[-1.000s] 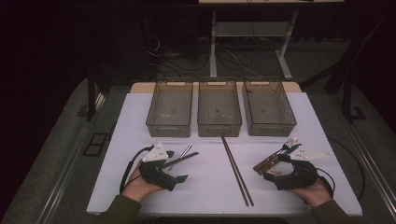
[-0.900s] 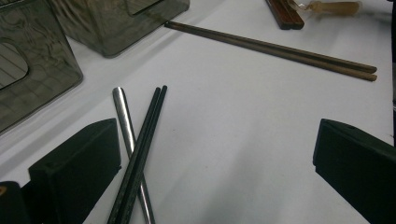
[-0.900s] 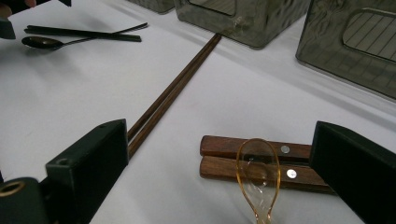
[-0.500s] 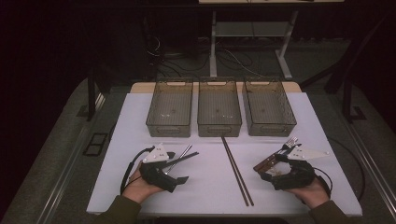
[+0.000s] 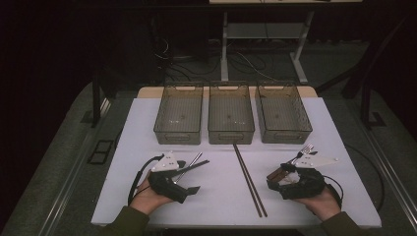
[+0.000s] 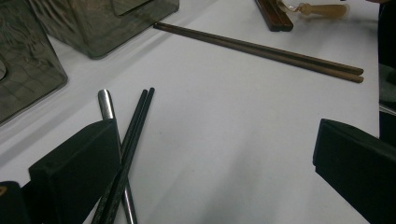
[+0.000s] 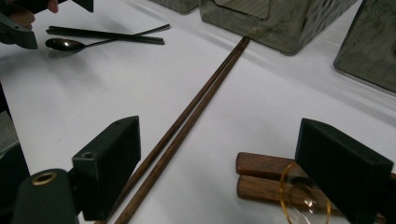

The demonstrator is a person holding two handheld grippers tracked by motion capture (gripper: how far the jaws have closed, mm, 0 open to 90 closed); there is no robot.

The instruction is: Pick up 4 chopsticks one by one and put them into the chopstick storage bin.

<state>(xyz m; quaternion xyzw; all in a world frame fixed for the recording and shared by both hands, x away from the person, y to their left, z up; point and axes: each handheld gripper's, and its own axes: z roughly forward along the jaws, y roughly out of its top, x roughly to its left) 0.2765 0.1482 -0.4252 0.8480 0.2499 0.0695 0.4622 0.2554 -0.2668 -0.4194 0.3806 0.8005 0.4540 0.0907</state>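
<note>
Black chopsticks [image 6: 133, 135] lie just inside the left gripper's [image 6: 210, 158] wide-open jaws, unheld.

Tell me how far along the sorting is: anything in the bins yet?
Nothing done: all three bins look empty. Both grippers, left and right, rest open on the table, holding nothing. Left to do: the black chopsticks and spoon by the left gripper, the brown chopsticks in the middle, the wooden-handled cutlery by the right.
</note>
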